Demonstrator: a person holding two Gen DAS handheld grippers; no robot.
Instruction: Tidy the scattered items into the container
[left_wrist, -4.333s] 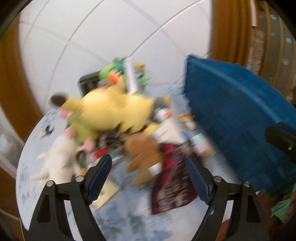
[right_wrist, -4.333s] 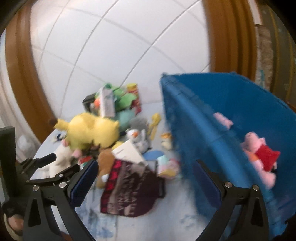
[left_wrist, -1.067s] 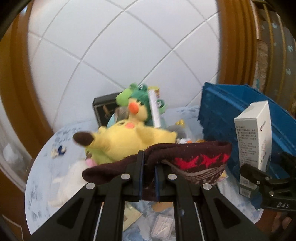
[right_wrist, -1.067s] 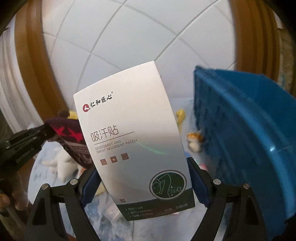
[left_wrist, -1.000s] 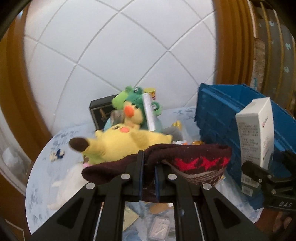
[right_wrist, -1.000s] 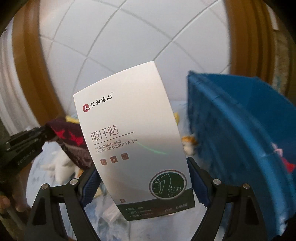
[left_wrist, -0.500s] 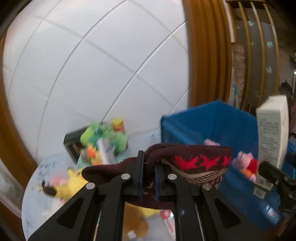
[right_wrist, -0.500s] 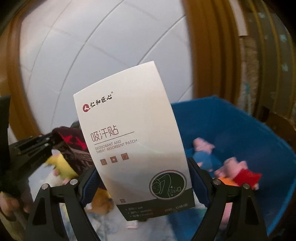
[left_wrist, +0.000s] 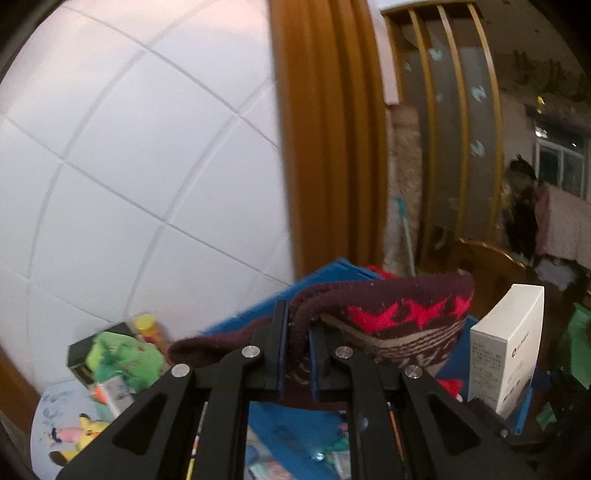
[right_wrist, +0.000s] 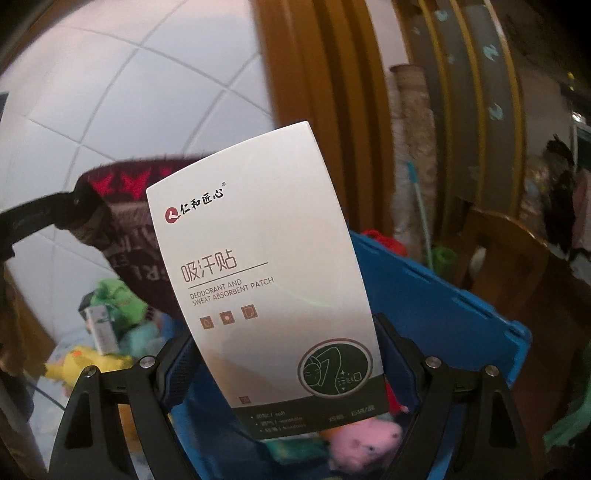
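the left tool was pressed together on a fold of the knit hat, which draped over the bin. the right tool pinched the box by its lower sides, upright above the bin, where a pink toy already lay. more toys waited on the counter. likely risks: the hat's loose end could snag on the bin's rim and hang outside when let go; the tall box, held low, could tip out of the grip, or catch the hat since both hands crowded one spot.
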